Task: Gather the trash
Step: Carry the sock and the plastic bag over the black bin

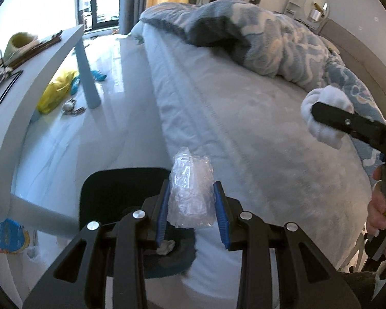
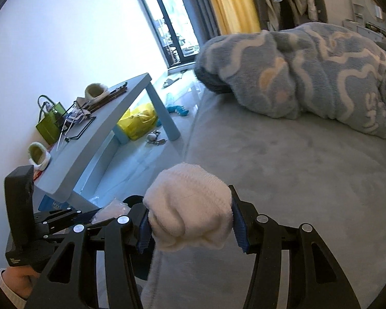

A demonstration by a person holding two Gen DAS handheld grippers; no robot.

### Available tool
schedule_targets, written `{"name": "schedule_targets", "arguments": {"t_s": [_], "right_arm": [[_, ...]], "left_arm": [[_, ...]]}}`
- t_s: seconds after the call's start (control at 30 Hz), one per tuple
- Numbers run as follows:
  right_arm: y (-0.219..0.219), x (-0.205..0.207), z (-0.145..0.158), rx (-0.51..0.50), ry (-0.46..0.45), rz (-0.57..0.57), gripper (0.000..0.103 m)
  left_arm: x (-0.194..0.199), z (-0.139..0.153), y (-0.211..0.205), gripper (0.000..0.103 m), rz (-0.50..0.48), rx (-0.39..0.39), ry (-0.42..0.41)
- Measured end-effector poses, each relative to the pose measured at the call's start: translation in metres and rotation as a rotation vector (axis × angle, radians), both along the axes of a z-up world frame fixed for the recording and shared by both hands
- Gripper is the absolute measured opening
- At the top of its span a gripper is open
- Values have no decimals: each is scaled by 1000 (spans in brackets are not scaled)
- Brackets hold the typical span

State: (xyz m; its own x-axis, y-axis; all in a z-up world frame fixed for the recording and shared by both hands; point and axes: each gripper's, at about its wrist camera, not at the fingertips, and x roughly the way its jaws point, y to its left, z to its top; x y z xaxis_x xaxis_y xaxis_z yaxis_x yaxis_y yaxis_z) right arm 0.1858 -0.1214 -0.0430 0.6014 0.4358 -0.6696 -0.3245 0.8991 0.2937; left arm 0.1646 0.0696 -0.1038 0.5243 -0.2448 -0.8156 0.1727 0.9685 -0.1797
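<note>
Bare mattress; rumpled blanket beyond.

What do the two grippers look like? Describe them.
Both the left gripper and the right gripper are black linkage frames with silver rivets and blue ribbed pads on the fingers. The right one shows partial white lettering on its side. Bare hands hold them; the left wrist shows a pale cuff.

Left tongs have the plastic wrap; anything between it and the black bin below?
Nothing visible. The plastic wrap, clamped in the left tongs, hangs over the black bin, whose open mouth shows only a crumpled scrap inside.
</note>
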Motion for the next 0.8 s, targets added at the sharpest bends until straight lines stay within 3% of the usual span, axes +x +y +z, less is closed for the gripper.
{"name": "schedule_targets", "arguments": {"t_s": [0.4, 0.8], "right_arm": [[65, 10, -8, -11, 18, 86, 53], [132, 17, -31, -58, 58, 177, 53]], "left_arm": [[1, -36, 52, 36, 35, 52, 144], [-5, -61, 92, 39, 51, 45, 295]]}}
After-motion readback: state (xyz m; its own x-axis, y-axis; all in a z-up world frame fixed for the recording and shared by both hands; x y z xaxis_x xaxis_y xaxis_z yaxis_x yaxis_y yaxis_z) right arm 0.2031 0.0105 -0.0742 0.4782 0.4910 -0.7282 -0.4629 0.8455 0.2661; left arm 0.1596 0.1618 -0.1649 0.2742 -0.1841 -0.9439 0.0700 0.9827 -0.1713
